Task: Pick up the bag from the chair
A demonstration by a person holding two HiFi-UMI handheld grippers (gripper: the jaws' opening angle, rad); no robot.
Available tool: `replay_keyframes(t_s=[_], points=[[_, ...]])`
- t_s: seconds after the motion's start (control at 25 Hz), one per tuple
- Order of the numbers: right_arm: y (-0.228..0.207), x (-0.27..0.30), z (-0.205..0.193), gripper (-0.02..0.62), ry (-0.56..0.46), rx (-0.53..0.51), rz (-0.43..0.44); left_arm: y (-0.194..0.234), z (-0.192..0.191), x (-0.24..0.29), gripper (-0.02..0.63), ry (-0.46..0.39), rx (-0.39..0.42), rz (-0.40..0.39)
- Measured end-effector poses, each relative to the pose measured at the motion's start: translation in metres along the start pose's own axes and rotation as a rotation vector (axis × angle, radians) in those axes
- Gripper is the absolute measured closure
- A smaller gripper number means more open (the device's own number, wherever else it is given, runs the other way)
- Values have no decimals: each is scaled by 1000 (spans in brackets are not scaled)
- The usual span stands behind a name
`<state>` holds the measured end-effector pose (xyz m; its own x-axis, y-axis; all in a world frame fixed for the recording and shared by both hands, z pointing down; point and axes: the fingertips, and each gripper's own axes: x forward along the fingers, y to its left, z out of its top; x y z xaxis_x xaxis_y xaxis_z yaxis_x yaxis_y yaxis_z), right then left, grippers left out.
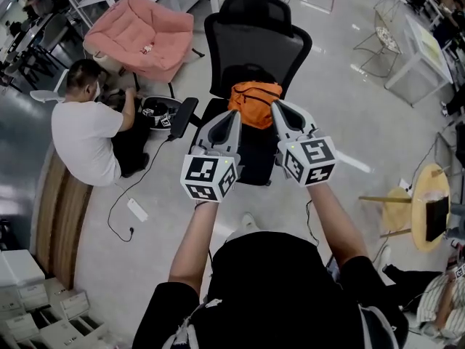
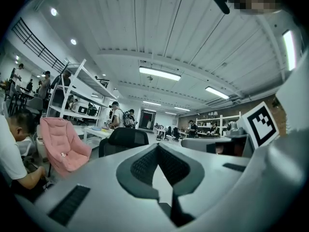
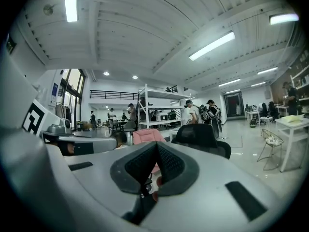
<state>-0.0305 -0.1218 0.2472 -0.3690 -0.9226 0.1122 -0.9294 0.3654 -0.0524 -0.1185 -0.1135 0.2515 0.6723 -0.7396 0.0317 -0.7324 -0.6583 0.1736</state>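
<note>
An orange bag lies crumpled on the seat of a black mesh office chair, against its backrest. My left gripper hovers at the bag's near left edge, and my right gripper is at its near right edge. Both have their jaws closed tip to tip with nothing between them. In the left gripper view the left gripper points level past the chair's headrest. The right gripper in its own view faces the same chair. The bag is hidden below the jaws in both gripper views.
A person in a white shirt crouches on the floor left of the chair, by a pink padded chair. A power strip with cable lies on the floor. A white table and a round wooden stool stand at right.
</note>
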Motion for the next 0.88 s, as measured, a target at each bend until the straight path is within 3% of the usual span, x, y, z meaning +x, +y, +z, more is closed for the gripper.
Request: replay_keyframes(t_s=[0.52, 0.88], points=[[-43, 9, -17, 597, 36, 24, -14, -4, -18, 39, 600, 35, -47, -14], [-91, 45, -45, 597, 78, 56, 34, 9, -47, 86, 600, 85, -59, 54]])
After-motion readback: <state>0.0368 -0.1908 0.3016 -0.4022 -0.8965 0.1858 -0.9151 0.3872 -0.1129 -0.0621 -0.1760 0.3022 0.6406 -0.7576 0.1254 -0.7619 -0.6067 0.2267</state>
